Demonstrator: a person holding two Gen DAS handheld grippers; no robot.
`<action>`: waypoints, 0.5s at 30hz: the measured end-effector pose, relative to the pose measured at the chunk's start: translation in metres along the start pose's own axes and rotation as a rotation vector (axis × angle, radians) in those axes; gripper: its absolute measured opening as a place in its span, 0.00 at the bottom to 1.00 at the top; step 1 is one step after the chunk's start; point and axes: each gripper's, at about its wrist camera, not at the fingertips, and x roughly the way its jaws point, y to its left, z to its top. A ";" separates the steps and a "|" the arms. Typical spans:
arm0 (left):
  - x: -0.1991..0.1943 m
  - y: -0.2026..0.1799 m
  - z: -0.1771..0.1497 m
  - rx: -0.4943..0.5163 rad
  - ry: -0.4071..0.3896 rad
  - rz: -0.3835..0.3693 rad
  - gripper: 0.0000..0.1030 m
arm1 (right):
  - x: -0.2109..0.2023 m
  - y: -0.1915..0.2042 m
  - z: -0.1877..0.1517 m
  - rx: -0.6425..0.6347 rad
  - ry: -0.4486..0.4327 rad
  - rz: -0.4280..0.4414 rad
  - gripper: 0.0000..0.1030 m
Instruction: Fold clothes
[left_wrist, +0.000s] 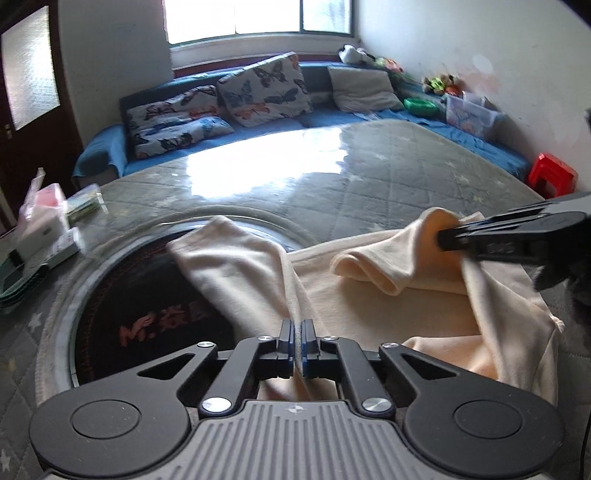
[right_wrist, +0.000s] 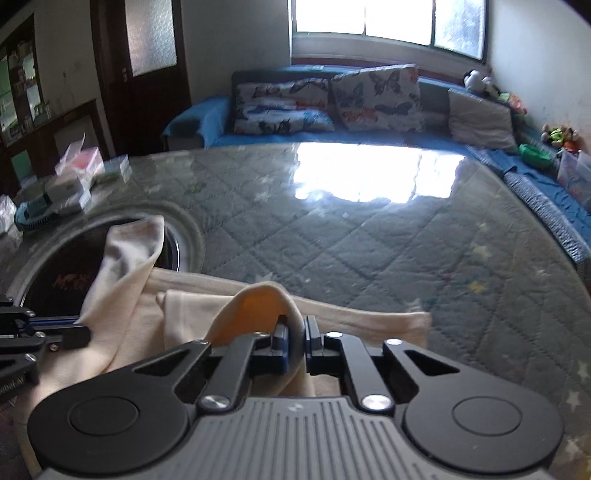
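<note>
Window (right_wrist: 388, 22): wide, multi-paned, daylight pouring in, glare thrown across the desk (right_wrist: 369, 229), which is round with a grey quilted cover under a glossy sheet and a dark round inset (left_wrist: 147, 306) near the front. Sofa (left_wrist: 332, 118): blue-covered, running under the window and along the right wall. Butterfly-print cushions (left_wrist: 264, 86), one plain grey cushion (left_wrist: 360, 88). Soft toys (left_wrist: 439, 83) in the corner. Red stool (left_wrist: 550, 177). Dark wooden door (right_wrist: 147, 55) with frosted glass. White walls (left_wrist: 480, 37).

Home living room — cushioned sofa (left_wrist: 332, 118); window (left_wrist: 258, 16)
</note>
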 end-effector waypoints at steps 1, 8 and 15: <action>-0.005 0.004 -0.001 -0.015 -0.008 0.005 0.03 | -0.006 -0.003 0.000 0.005 -0.015 -0.006 0.06; -0.047 0.034 -0.018 -0.094 -0.061 0.046 0.03 | -0.055 -0.025 -0.010 0.028 -0.106 -0.104 0.05; -0.090 0.059 -0.047 -0.132 -0.076 0.085 0.02 | -0.097 -0.050 -0.036 0.066 -0.140 -0.198 0.05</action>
